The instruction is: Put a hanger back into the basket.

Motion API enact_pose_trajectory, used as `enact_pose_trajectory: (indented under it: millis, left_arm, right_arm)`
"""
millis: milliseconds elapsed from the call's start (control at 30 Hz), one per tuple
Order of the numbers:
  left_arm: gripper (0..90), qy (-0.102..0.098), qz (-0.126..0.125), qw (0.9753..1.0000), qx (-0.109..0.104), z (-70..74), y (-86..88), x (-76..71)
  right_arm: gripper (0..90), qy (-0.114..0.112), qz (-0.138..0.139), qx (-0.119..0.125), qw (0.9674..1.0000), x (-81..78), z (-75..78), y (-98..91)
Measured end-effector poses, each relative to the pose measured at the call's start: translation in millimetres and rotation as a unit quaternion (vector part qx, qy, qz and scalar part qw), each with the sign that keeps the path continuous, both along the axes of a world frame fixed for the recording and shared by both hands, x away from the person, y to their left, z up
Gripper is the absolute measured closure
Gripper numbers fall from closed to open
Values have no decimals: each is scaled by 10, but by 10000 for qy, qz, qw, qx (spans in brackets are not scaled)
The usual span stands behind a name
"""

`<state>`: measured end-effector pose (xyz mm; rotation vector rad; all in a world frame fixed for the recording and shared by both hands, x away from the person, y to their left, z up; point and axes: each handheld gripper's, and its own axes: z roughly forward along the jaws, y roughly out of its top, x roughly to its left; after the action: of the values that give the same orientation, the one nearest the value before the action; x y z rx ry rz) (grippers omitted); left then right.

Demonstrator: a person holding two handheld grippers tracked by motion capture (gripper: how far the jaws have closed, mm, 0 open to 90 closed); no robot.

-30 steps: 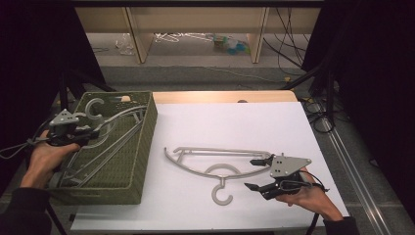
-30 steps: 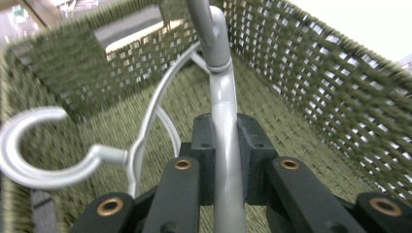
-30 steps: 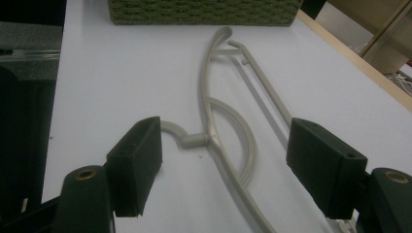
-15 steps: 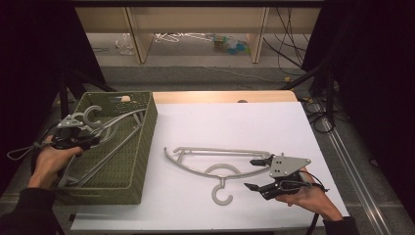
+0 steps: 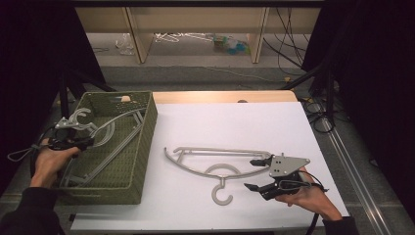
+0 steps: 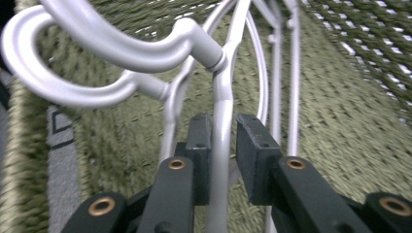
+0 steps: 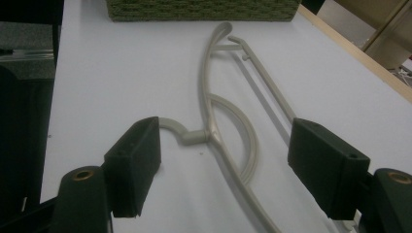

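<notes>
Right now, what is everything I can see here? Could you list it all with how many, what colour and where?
Table: one, white top with a wooden far edge, centre of the high view.
Basket: one, olive green woven, left side of the table.
Hangers in the basket: at least two, silvery grey, lying tangled inside it; exact count unclear.
Hanger on the table: one, beige-grey, flat on the white top, hook toward the person.
Shelf unit: one, pale wood, beyond the table, with clutter under it.
Cables: several, black, on the floor at right.
Left gripper: black jaws on either side of a hanger rod in the basket.
Right gripper: black jaws open, by the table hanger's right end.
</notes>
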<state>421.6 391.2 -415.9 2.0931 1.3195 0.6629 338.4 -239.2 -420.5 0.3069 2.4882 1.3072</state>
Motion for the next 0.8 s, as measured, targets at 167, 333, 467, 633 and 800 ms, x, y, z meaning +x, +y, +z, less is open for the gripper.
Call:
enact_pose_trajectory:
  millis: [167,333,467,633,800]
  left_arm:
    - [701,32,323,9995,-40,-40,20,6]
    - [641,-77,456,9987,-194,-19,32,-3]
    - [557,-279,659,9966,-414,48,28,-51]
    - [437,-609,985,9882,-1004,190,-53,-216]
    - [398,-952,821,9839,-1273,359,-198,-433]
  right_arm:
    - [282,4,-12,7,10000,0,0,4]
    - [281,14,-27,22,10000,1,-1,2]
    - [281,1,-14,4,10000,1,-1,1]
    - [280,33,-52,16,10000,6,0,-2]
    - [279,60,-37,-5,10000,6,-1,0]
